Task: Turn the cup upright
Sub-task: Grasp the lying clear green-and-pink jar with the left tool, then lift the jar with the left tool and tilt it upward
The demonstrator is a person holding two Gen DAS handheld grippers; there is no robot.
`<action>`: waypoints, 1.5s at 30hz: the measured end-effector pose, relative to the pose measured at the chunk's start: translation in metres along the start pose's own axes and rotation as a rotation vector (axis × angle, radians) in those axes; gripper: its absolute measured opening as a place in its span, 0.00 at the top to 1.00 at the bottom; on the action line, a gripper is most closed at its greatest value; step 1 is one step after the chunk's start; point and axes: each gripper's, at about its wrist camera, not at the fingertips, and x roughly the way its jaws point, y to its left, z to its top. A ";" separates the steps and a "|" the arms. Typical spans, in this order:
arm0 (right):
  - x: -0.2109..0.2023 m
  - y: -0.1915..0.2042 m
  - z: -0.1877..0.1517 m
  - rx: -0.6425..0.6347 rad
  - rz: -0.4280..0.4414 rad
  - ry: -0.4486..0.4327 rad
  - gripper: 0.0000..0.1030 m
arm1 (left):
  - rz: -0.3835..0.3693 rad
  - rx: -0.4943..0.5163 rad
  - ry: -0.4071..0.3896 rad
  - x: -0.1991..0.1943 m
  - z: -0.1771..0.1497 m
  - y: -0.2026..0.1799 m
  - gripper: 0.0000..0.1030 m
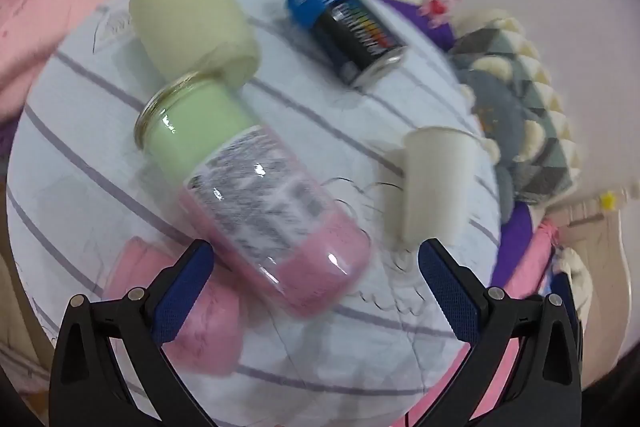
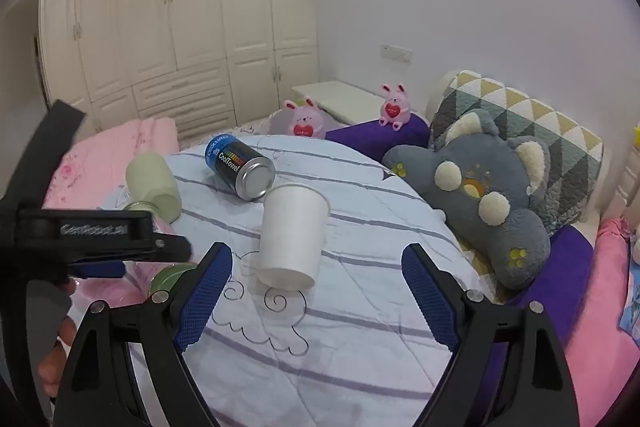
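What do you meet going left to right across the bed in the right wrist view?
Left gripper → pale green roll → CoolTowel can → white paper cup lying on its side → grey plush toy → triangle-patterned pillow.

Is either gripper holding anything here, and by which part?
Nothing is held. The left gripper and right gripper are both open; the white cup lies untouched.

Bed with white striped quilt [image 2: 360, 367]. Blue-capped CoolTowel can [image 2: 240, 165] lying on its side near a pale green roll [image 2: 152, 183]. Glass jar [image 1: 256, 195] with green and pink layers lying on the quilt, mouth touching the roll. Grey plush [image 2: 480, 195] against a triangle-pattern pillow [image 2: 540, 123]. Two pink bunny toys [image 2: 394, 107] behind. Cream wardrobe [image 2: 180, 7]. Pink blanket [image 2: 112, 147] at left.
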 end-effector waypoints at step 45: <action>0.006 -0.036 -0.019 0.098 -0.061 0.114 0.15 | 0.088 0.519 -0.020 -0.007 -0.052 -0.056 0.26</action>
